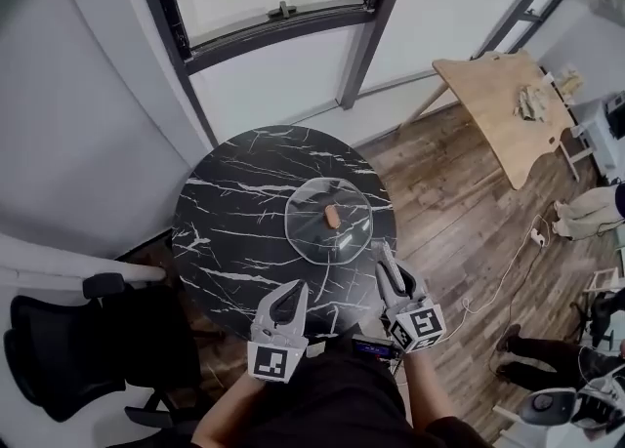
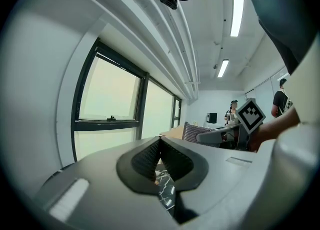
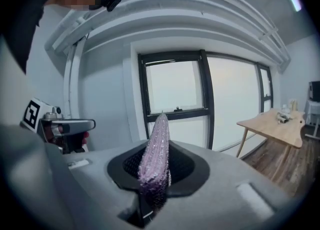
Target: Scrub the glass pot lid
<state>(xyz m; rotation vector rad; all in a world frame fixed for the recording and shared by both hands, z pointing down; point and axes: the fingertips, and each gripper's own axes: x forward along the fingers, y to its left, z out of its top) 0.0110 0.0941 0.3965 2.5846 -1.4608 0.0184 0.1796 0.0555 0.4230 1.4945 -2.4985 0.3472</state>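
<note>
The glass pot lid (image 1: 329, 224) is laid flat on the right half of the round black marble table (image 1: 225, 202), with its brown knob (image 1: 333, 215) up. A glittery pink scrub pad (image 3: 154, 156) is clamped in the right gripper (image 1: 383, 257), which is held over the table's near right edge, beside the lid. The left gripper (image 1: 291, 292) is held over the table's near edge, with its jaws pressed together on nothing.

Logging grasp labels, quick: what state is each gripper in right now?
Left gripper: shut, nothing held.
Right gripper: shut on purple scrubber.
</note>
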